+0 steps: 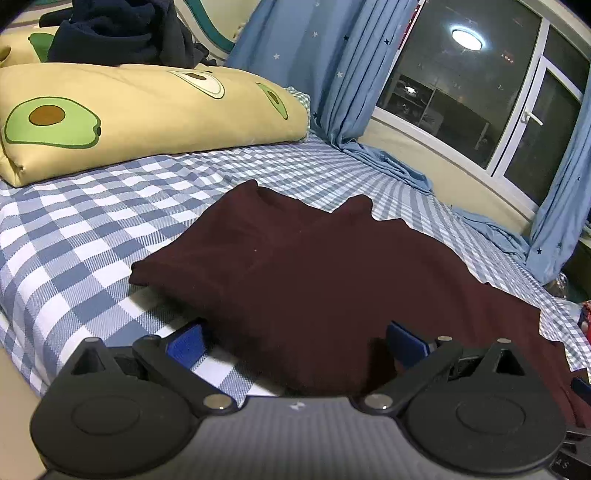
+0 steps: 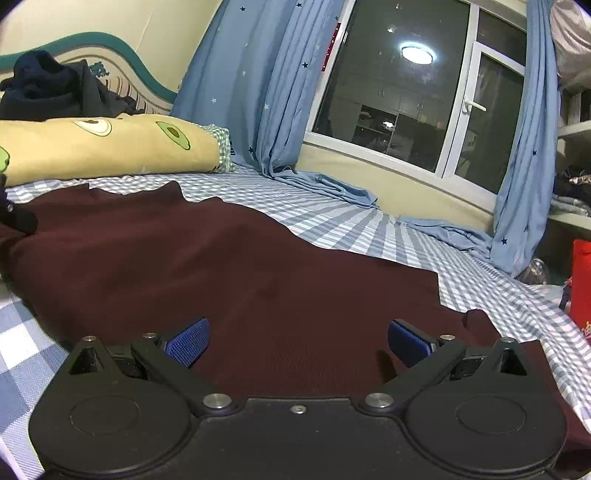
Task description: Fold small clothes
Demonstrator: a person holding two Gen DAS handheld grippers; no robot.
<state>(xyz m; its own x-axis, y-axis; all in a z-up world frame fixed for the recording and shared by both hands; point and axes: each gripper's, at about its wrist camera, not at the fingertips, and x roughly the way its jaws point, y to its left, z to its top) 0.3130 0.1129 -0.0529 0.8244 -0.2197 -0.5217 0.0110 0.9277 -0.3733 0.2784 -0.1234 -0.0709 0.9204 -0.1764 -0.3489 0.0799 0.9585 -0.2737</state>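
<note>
A dark maroon garment (image 1: 314,273) lies spread on the blue-and-white checked bed sheet (image 1: 74,229), with one part folded over itself at the left. My left gripper (image 1: 295,341) is open, its blue pads straddling the garment's near edge low over the sheet. In the right wrist view the same maroon garment (image 2: 221,266) fills the foreground. My right gripper (image 2: 297,341) is open just above the cloth, holding nothing. A dark part of the left gripper shows at the far left edge (image 2: 18,219).
A folded yellow avocado-print quilt (image 1: 140,114) lies at the head of the bed with a pile of dark clothes (image 1: 122,33) on top. Blue star curtains (image 1: 325,66) and a window (image 1: 472,85) stand behind. A red object (image 2: 581,284) sits at the right.
</note>
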